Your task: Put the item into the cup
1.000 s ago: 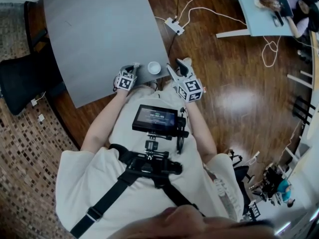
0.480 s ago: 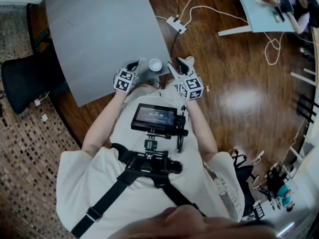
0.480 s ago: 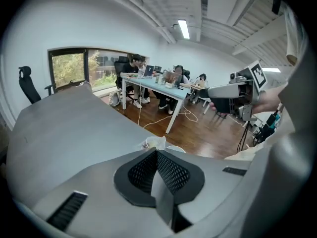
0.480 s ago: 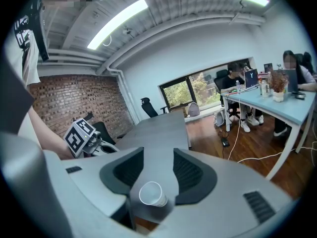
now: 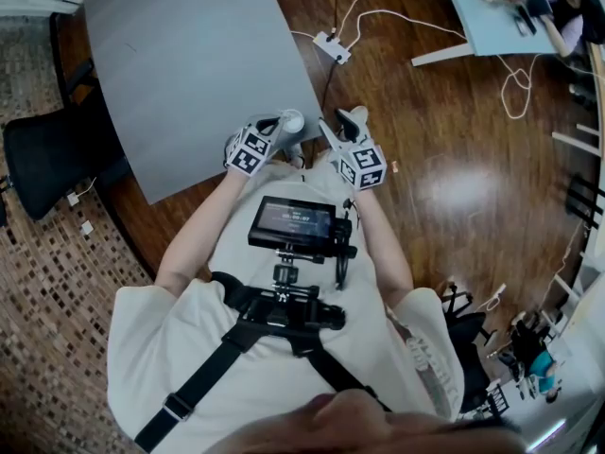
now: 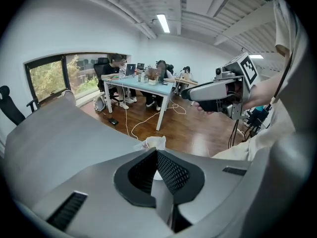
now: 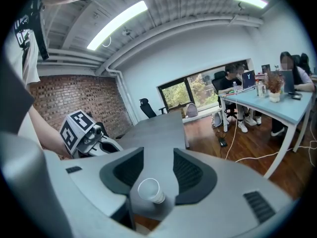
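Observation:
A white paper cup [image 5: 292, 121] stands upright on the near corner of the grey table [image 5: 189, 64]. My left gripper [image 5: 274, 126] is beside the cup, its tips at the cup's left rim. In the left gripper view its jaws are shut, with a crumpled white item [image 6: 155, 143] pinched at the left gripper's [image 6: 154, 153] tips. My right gripper [image 5: 348, 121] hovers off the table edge, right of the cup, over the floor. Its jaws stand apart with nothing held; the right gripper [image 7: 158, 151] looks at the cup [image 7: 151, 190] and at the left gripper [image 7: 94, 140] farther left.
A black chair [image 5: 47, 154] stands left of the table. A white power strip [image 5: 331, 48] and cables lie on the wood floor beyond the table corner. A light blue desk [image 5: 492, 17] with people at it is at the far right. A screen rig [image 5: 295, 223] hangs on the person's chest.
My left gripper has moved to the right, from beside the table corner up to the cup's rim. The right gripper and the cup have hardly moved.

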{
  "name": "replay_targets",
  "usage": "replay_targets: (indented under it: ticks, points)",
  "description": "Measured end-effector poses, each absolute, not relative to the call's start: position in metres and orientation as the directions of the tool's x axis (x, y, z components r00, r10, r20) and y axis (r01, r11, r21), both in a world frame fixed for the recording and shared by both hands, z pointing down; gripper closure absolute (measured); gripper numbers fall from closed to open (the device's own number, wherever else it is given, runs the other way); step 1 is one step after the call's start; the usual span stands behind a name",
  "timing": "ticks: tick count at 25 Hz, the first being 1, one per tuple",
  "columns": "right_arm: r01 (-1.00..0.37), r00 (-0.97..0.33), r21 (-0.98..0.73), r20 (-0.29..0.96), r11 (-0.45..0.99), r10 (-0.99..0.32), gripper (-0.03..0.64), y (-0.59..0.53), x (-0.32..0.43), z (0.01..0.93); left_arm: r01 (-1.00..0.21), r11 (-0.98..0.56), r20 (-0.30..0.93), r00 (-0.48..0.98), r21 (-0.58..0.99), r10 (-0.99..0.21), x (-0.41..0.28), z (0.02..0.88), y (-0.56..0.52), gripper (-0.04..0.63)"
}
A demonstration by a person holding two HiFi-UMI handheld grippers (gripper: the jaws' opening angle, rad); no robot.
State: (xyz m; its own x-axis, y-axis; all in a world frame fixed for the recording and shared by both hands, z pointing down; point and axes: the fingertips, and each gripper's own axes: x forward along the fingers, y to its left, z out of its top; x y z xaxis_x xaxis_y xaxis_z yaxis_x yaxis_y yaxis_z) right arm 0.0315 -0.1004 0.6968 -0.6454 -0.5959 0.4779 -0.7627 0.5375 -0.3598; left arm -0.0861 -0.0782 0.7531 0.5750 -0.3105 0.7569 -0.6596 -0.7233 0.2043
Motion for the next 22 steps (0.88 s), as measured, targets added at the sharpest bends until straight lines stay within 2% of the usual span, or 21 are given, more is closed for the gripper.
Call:
replay_targets:
  ticks: [16,22]
  points:
    - [-0.791,-0.612,-0.348,0.47,0.503,-0.637,0.417,-0.103,0.042,0.692,-0.556,-0.802,0.879,0.469,0.217,-0.088,-0.071,0.811,-0.057,0.594]
    - [-0.798,-0.602,-0.339,0.481,0.498,-0.638,0.417,-0.098,0.047,0.689,-0.552,-0.807,0.899,0.433,0.209,-0.063,-0.077,0.834,-0.055,0.594]
